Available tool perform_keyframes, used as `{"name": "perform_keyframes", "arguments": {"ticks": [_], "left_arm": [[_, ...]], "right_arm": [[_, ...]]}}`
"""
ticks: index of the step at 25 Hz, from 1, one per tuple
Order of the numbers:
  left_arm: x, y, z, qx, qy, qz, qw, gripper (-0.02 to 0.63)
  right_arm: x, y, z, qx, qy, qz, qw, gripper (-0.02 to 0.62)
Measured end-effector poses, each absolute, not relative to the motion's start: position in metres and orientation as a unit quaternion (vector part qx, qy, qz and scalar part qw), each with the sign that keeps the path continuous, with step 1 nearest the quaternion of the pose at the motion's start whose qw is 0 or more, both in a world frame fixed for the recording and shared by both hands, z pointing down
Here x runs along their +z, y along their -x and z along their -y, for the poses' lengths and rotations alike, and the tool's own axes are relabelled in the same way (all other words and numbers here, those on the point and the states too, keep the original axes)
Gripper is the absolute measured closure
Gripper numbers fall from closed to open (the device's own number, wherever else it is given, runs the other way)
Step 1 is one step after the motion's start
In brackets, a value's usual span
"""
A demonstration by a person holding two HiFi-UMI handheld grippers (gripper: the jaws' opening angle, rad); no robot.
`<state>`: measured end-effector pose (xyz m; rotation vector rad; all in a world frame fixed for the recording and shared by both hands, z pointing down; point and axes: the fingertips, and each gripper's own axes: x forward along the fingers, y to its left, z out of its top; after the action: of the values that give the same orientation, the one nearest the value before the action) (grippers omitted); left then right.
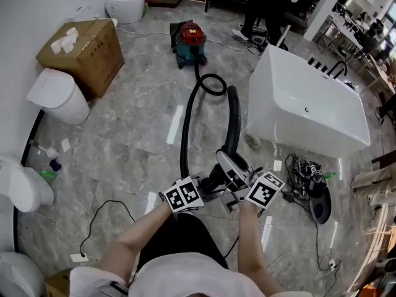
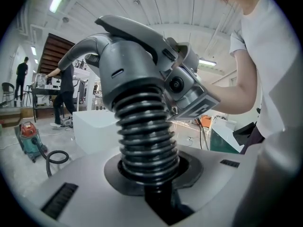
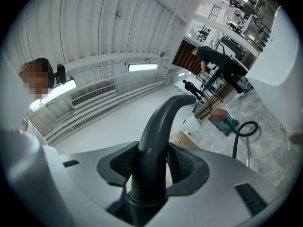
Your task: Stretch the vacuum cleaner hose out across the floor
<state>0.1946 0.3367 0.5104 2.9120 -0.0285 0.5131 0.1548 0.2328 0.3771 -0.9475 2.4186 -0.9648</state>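
**Two grippers, one hose end**

We count one vacuum cleaner (image 1: 189, 41), one black hose (image 1: 185, 129) and two grippers. We hold the hose's near end off the floor (image 1: 136, 135). The left gripper (image 2: 149, 174) has its jaws clamped on the ribbed cuff (image 2: 144, 131), and the right gripper (image 3: 149, 171) has its jaws on the curved grey handle (image 3: 163, 117). Only the head view shows the hose looping near the cleaner, beside one white bathtub (image 1: 309, 104).

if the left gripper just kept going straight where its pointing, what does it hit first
The left gripper is shut on the ribbed hose, so that comes first. Just beyond, the grey handle housing fills its line, seemingly very close.
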Motion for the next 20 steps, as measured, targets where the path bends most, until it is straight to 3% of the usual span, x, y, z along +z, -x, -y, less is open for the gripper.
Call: {"name": "perform_keyframes", "arguments": {"ticks": [20], "left_arm": [[0.521,-0.162,-0.383,0.177,-0.98,0.008,0.086,0.511]], "right_arm": [[0.387,-0.124,-0.278,-0.354,0.337,-0.853,0.184,0.407]]}}
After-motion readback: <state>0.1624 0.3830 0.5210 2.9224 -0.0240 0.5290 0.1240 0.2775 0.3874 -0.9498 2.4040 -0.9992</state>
